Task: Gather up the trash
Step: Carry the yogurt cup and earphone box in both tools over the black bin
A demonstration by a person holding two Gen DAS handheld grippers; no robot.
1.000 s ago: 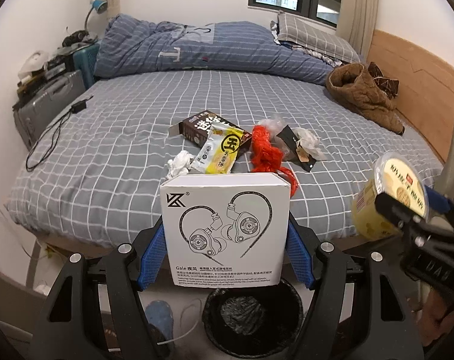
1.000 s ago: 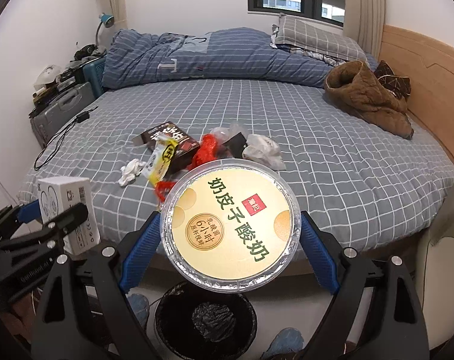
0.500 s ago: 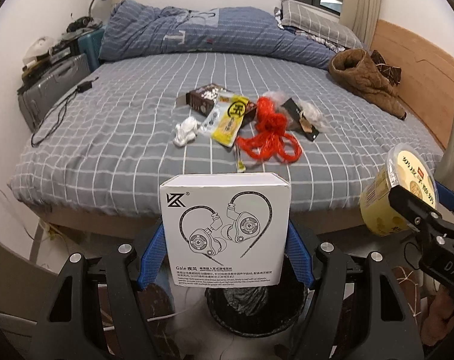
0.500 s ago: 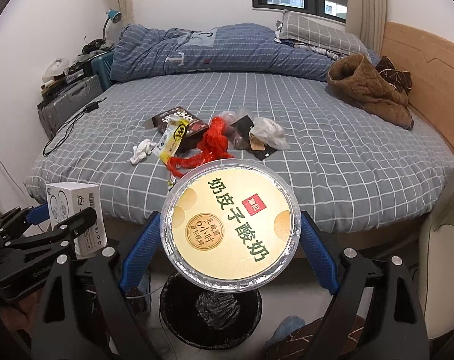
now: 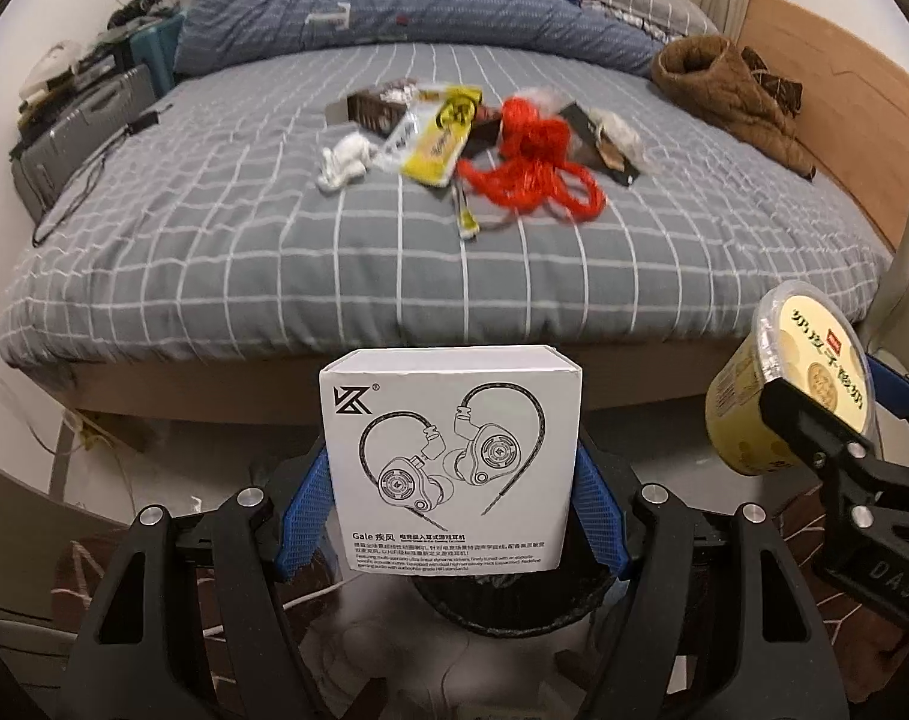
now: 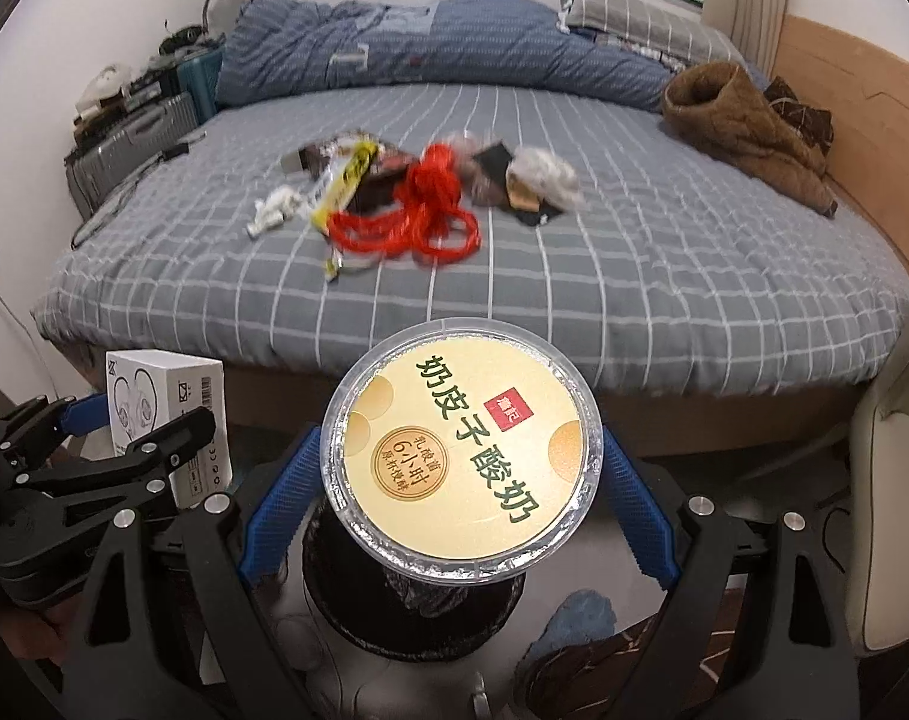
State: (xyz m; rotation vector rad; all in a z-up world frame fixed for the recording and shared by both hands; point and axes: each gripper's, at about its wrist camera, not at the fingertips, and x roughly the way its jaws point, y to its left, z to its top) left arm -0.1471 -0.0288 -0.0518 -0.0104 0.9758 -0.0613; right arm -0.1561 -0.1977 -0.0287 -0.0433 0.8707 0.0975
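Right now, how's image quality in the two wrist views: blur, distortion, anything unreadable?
Left wrist view: earphone box sharp, print readable; trash pile on the bed smeared by motion blur; fisheye bows the bed edge. Right wrist view: yogurt cup lid crisp, red string blurred, corners vignetted black.

Matt white cardboard box (image 5: pixel 451 459); glossy foil-rimmed yogurt lid (image 6: pixel 461 455); woven checked bedsheet (image 5: pixel 364 252).

The earphone box (image 5: pixel 451 462) sat between the left tool's (image 5: pixel 451 510) fingers, above the bin (image 5: pixel 508 606) on the floor. To its right, the right tool (image 6: pixel 460 480) held the yogurt tub (image 6: pixel 460 462). Beyond both, wrappers (image 5: pixel 439 132) lay on the bed (image 5: pixel 214 252).
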